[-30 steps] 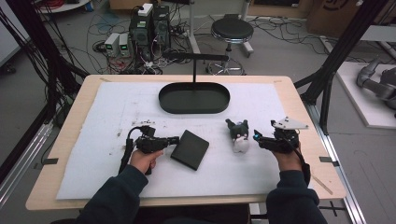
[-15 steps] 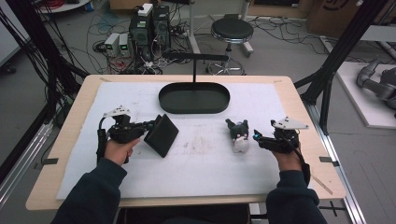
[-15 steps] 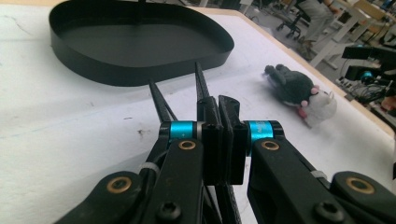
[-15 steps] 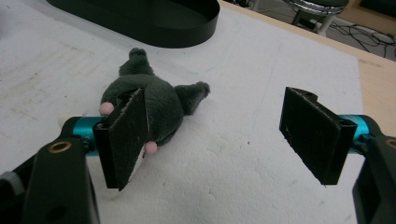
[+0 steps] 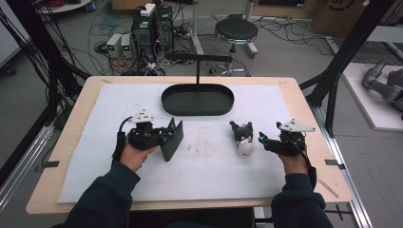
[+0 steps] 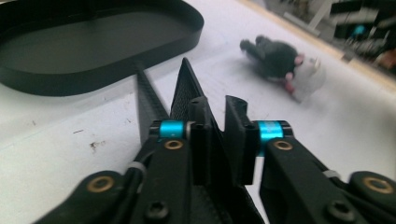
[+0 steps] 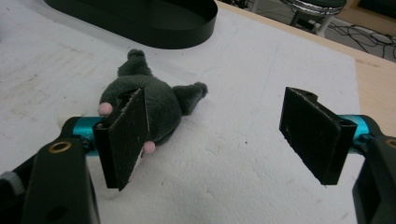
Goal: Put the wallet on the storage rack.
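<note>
A thin black square panel stands tilted up on one edge on the white mat, left of centre. My left gripper is shut on the panel's edge, and the jaws pinch it between them. A dark grey and white plush toy lies on the mat right of centre. My right gripper rests just right of the toy, open, with nothing between its jaws. The plush toy lies just beyond its left jaw. The same toy shows farther off in the left gripper view.
A black oval tray with a T-shaped stand sits at the back centre of the white mat. Its rim lies close beyond the panel. The tray is also beyond the toy. Cables, boxes and a stool stand past the table.
The panel lay flat a second ago; my left gripper tipped it up on edge, carried it left, then slightly back right. The right gripper and toy have not moved.
</note>
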`<action>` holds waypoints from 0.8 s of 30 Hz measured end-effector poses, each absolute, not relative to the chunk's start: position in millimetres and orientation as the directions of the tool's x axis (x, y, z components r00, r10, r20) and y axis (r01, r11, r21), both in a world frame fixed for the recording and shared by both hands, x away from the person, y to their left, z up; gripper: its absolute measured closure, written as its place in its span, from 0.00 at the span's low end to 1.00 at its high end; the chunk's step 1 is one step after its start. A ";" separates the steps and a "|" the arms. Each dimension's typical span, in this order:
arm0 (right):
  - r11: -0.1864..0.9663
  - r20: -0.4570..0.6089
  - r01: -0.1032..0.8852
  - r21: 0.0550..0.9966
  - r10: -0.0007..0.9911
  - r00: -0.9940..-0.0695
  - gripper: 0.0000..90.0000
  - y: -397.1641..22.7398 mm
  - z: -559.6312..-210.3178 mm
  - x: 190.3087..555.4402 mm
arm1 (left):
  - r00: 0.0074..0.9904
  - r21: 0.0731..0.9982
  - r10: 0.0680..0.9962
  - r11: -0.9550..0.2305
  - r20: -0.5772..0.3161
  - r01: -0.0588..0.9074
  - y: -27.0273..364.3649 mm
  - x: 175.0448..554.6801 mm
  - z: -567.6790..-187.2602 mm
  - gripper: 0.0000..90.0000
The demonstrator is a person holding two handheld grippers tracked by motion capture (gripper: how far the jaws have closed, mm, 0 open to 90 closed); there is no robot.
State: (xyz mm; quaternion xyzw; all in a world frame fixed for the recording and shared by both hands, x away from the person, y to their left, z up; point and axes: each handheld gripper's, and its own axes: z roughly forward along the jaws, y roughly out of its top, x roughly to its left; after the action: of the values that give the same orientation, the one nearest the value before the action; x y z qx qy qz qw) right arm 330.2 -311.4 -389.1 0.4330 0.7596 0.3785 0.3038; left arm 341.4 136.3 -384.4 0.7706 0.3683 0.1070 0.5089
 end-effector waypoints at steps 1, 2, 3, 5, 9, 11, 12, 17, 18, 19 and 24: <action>0.341 -0.137 0.426 0.838 0.887 -0.441 0.27 -311.9 -388.9 330.0 | 0.705 0.863 0.679 -0.214 -0.206 0.458 134.3 340.9 -383.9 0.85; 0.340 -0.136 0.426 0.839 0.887 -0.442 0.27 -312.0 -388.8 329.8 | 0.705 0.863 0.685 -0.231 -0.183 0.449 131.7 340.0 -383.2 0.83; 0.337 -0.133 0.426 0.839 0.888 -0.440 0.27 -312.2 -388.7 329.6 | 0.705 0.865 0.689 -0.243 -0.165 0.439 129.9 339.4 -382.9 0.82; 0.337 -0.133 0.425 0.840 0.888 -0.441 0.27 -312.1 -388.6 329.5 | 0.709 0.862 0.693 -0.275 -0.128 0.425 129.0 338.7 -382.1 0.87; 0.341 -0.138 0.423 0.839 0.886 -0.442 0.27 -311.3 -388.6 329.6 | 0.711 0.862 0.691 -0.276 -0.129 0.425 133.9 341.0 -381.4 0.95; 0.339 -0.135 0.425 0.840 0.887 -0.441 0.27 -311.2 -388.6 329.6 | 0.696 0.867 0.708 -0.265 -0.122 0.422 140.0 343.1 -379.9 0.95; 0.337 -0.134 0.425 0.840 0.888 -0.440 0.27 -311.3 -388.7 329.6 | 0.681 0.873 0.723 -0.253 -0.115 0.416 144.8 344.6 -378.4 0.95; 0.339 -0.135 0.426 0.839 0.887 -0.441 0.27 -312.2 -389.1 329.6 | 0.614 0.888 0.783 -0.208 -0.100 0.411 174.3 354.0 -371.6 0.95; 0.339 -0.135 0.426 0.839 0.888 -0.440 0.27 -312.0 -389.2 329.8 | 0.607 0.886 0.789 -0.208 -0.099 0.414 178.7 354.7 -371.2 0.95; 0.337 -0.132 0.428 0.839 0.888 -0.441 0.27 -311.6 -389.4 329.9 | 0.604 0.885 0.791 -0.206 -0.100 0.417 181.5 355.0 -371.5 0.95; 0.341 -0.133 0.428 0.837 0.885 -0.445 0.27 -309.9 -389.7 330.6 | 0.630 0.874 0.769 -0.226 -0.112 0.431 179.9 353.8 -376.1 0.95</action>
State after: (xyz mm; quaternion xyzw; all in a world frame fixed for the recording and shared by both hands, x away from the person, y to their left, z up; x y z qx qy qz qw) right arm 330.6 -309.9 -389.7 0.4313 0.7611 0.3788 0.3021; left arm 353.8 179.9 -376.1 0.7631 0.3932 0.1750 0.4822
